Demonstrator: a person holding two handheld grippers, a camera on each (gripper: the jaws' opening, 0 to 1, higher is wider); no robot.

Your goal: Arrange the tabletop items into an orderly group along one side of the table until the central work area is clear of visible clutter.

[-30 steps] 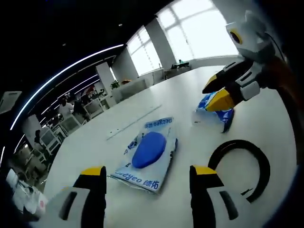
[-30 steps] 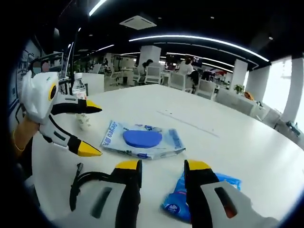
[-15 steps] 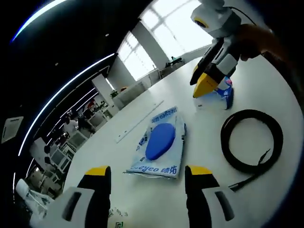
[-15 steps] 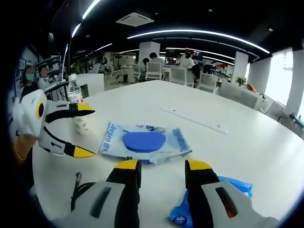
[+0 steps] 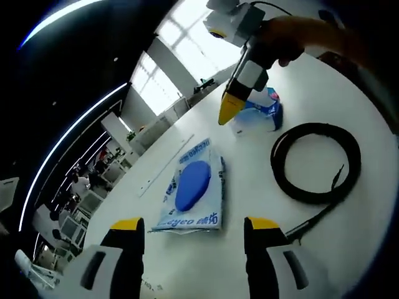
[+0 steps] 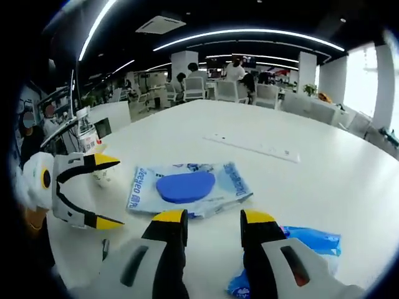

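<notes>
Both tongs, left (image 5: 193, 229) and right (image 6: 213, 219), have white bodies, black jaws and yellow tips.

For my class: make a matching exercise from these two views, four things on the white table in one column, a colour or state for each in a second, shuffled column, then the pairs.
Things
1. cable
2. flat packet
3. crumpled pouch
4. left claw

Descriptions
A. lying flat, with a blue oval in its middle
B. black, coiled in a ring
C. open, holding nothing
D. blue and white, beside the right claw's tip

Pairs: 1-B, 2-A, 3-D, 4-C
</notes>
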